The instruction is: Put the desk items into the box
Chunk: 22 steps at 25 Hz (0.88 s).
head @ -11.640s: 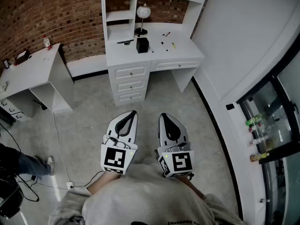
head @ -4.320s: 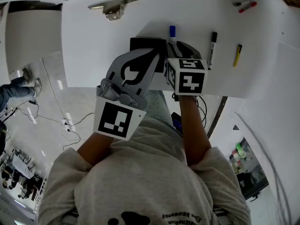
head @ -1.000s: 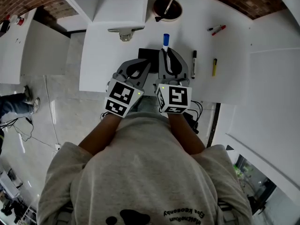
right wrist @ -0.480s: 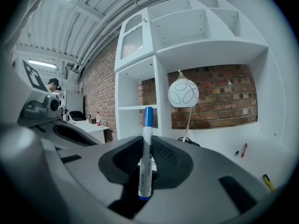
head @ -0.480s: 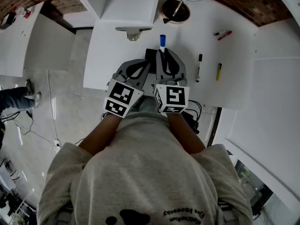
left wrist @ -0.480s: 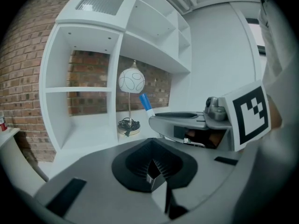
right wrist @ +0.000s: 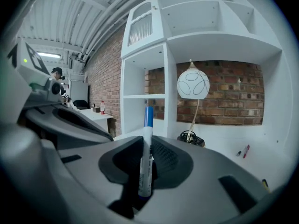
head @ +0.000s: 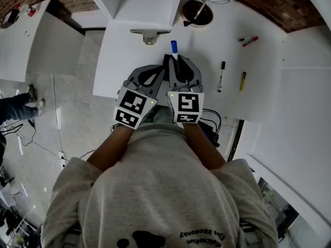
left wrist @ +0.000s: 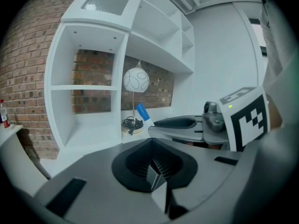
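A white marker with a blue cap (head: pixel 174 48) stands upright between the pads of my right gripper (head: pixel 178 61), which is shut on it; the right gripper view shows the marker (right wrist: pixel 146 148) pinched in my right gripper (right wrist: pixel 145 171). Just beneath and left of it, a small black box (head: pixel 166 60) on the white desk (head: pixel 124 61) is mostly hidden by both grippers. My left gripper (head: pixel 159 70) lies close beside the right. In the left gripper view, my left gripper (left wrist: pixel 156 176) has a thin dark edge between its jaws that looks like the box's wall.
A black marker (head: pixel 221 76) and a yellow marker (head: pixel 242 80) lie on the desk to the right, with red and black pens (head: pixel 249 38) farther back. A lamp base (head: pixel 196 13) and a grey stapler (head: pixel 150 36) sit near the shelving.
My right gripper has shifted a little to the left with the marker, so the blue cap now stands over the black box. The left gripper has barely moved.
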### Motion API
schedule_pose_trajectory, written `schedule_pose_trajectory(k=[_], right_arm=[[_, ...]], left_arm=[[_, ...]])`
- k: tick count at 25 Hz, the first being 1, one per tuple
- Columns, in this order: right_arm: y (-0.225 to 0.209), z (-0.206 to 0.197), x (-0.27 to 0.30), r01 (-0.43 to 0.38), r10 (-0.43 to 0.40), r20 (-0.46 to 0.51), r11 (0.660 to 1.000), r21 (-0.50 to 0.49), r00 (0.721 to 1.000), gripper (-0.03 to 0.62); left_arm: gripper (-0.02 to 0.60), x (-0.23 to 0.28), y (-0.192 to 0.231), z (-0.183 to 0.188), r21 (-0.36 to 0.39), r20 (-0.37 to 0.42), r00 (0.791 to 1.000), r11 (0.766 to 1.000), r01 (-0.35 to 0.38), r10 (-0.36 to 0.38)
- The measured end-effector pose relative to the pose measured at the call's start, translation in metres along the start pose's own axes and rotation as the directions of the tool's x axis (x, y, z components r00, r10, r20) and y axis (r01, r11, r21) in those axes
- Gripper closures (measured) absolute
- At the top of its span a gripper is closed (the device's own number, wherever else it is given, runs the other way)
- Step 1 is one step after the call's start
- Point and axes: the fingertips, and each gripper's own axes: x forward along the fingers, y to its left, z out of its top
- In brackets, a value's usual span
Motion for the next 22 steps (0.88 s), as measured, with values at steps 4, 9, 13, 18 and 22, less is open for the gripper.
schedule_pose_trajectory(k=[4,9,13,18,22], right_arm=[[0.005,-0.003,0.004,-0.041,0.040,-0.050,0.999,-0.026,0.998,0.519],[0.010,-0.011,0.009,-0.073,0.069,-0.145,0.997,-0.026,0.987,0.517],[0.015,-0.027,0.011,-0.107,0.095,-0.300,0.994,-0.022,0.949,0.517],[0.021,-0.049,0.011,-0.155,0.165,-0.488,0.986,0.061,0.857,0.517],[0.021,-0.048,0.008,-0.160,0.179,-0.492,0.984,0.080,0.852,0.476]], left_arm=[[0.578,-0.001,0.001,0.000,-0.002,0.003,1.000,1.000,-0.006,0.006],[0.577,-0.003,0.004,-0.001,-0.008,0.003,1.000,1.000,-0.014,0.014],[0.577,-0.005,0.005,0.000,-0.012,0.004,1.000,1.000,-0.021,0.021],[0.577,-0.005,0.004,-0.001,-0.014,0.002,1.000,1.000,-0.025,0.025],[0.578,-0.005,0.003,-0.001,-0.013,0.001,1.000,1.000,-0.027,0.027]])
